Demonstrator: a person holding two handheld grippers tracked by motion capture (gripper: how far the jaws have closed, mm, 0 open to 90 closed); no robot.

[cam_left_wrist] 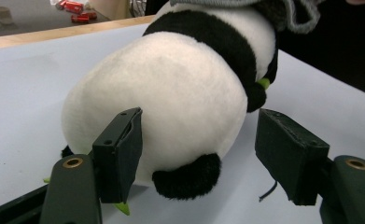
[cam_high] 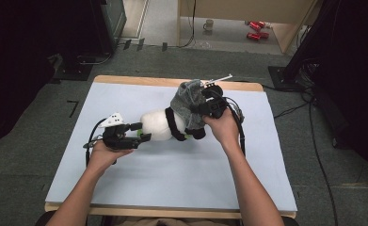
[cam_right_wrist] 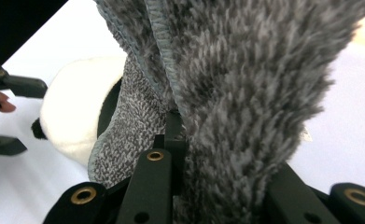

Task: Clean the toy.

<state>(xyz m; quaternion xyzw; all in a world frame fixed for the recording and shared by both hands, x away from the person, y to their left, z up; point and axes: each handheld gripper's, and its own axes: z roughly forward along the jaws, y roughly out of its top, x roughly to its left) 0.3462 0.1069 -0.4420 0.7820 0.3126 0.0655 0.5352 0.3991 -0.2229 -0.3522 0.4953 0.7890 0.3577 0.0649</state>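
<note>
A: Count on the table (cam_high: 125, 188)?

B: One plush panda (cam_high: 159, 125), one grey fleece cloth (cam_high: 187, 106), two grippers. The panda lies on its side near the middle of the pale blue mat, rump toward the left gripper (cam_high: 141, 132), head end under the cloth.

A: Left gripper state?

B: Released. In the left gripper view its two jaws stand apart on either side of the panda's white rump (cam_left_wrist: 171, 107). The left jaw lies close against the fur, and I cannot tell whether it touches. The right jaw stands clear of the fur. One small black tail (cam_left_wrist: 187, 176) sits low on the rump between the jaws.

A: Right gripper?

B: The right gripper (cam_high: 210, 104) is clenched on the cloth, at the panda's head end. The right gripper view shows a thick fold of the cloth (cam_right_wrist: 236, 107) pinched between its jaws, draping down over the panda's black band and part of the white body (cam_right_wrist: 77, 112).

A: Anything beyond the panda?

B: On the floor past the table's far edge: one mug (cam_high: 209, 24) and two red cans (cam_high: 257, 29), well apart from the panda.
</note>
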